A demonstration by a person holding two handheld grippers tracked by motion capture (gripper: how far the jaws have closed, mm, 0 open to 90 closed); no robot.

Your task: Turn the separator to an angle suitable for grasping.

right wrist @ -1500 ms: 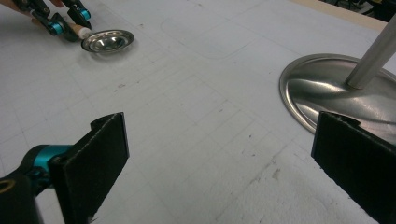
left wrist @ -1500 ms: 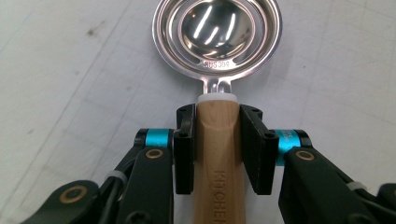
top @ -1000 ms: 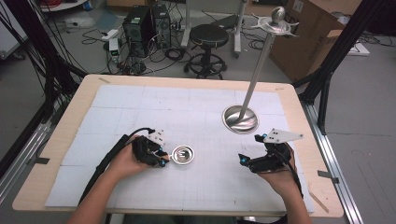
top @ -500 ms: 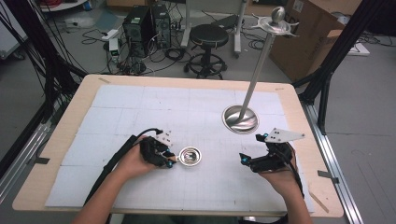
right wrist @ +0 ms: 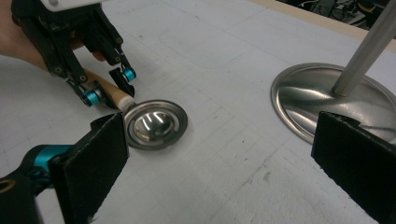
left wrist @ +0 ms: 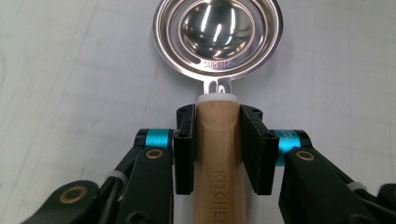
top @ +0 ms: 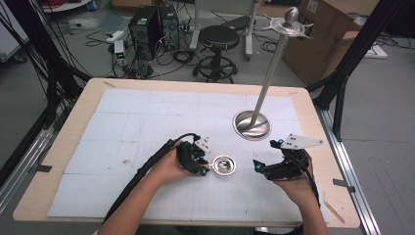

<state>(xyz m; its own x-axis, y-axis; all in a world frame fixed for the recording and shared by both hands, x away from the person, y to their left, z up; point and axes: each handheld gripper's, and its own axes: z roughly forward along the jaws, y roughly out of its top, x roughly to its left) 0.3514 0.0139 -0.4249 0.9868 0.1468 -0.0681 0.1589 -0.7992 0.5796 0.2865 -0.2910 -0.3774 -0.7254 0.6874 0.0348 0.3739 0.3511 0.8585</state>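
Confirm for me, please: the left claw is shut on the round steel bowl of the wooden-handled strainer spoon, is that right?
Not quite. The left claw is shut on the pale wooden handle, just behind the round steel bowl of the strainer spoon; the left gripper view shows its pads pressing the wood.

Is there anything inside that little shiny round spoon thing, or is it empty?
Empty. The spoon's bowl is bare polished metal showing only reflections, while the left tongs clamp its wooden handle.

The round polished steel strainer bowl is gleaming mirror-bright above its smooth pale wooden handle; matt black plastic jaws are gripping it over the matt white paper-covered tabletop.
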